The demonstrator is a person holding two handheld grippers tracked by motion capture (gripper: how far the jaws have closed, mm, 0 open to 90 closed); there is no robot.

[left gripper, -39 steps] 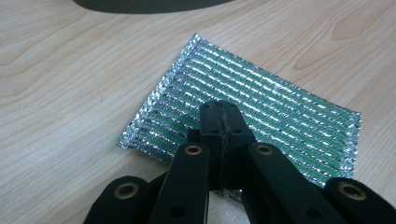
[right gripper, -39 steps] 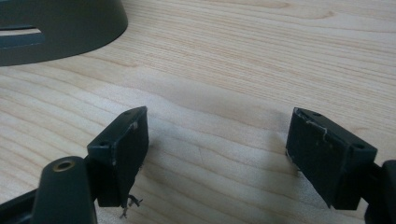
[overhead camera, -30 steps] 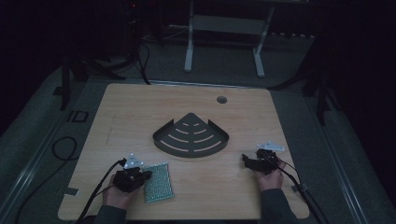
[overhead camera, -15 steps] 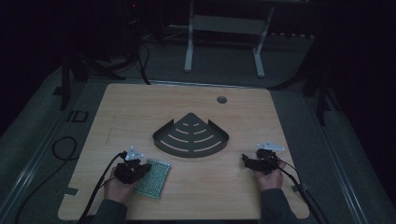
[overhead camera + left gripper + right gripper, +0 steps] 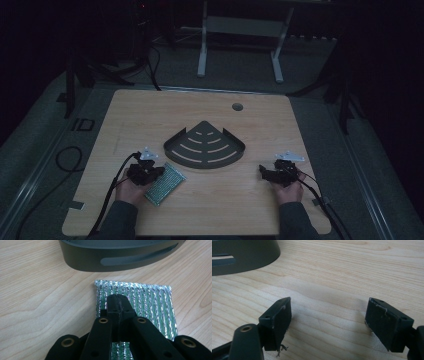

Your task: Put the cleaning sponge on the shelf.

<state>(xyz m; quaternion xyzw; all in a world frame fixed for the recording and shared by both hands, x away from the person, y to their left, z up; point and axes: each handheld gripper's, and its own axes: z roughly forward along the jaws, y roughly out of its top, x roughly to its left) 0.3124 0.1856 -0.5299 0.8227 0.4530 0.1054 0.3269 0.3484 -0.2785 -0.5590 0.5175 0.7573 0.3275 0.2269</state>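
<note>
A green and silver mesh scouring pad lies flat on the wooden table, near the front left. My left gripper is over its near part with the jaws shut. In the left gripper view the closed tips sit on top of the pad, and I see nothing between them. My right gripper rests low at the front right, and its jaws stand wide open over bare wood. A dark fan-shaped slotted tray lies between the two grippers, a little farther back.
The tray's curved wall stands just beyond the pad, and its edge shows at the upper left of the right gripper view. A round cable hole is at the table's back. A white frame stands on the floor behind.
The pad has turned and shifted slightly toward the tray under the left gripper. The right gripper has stayed where it was.
</note>
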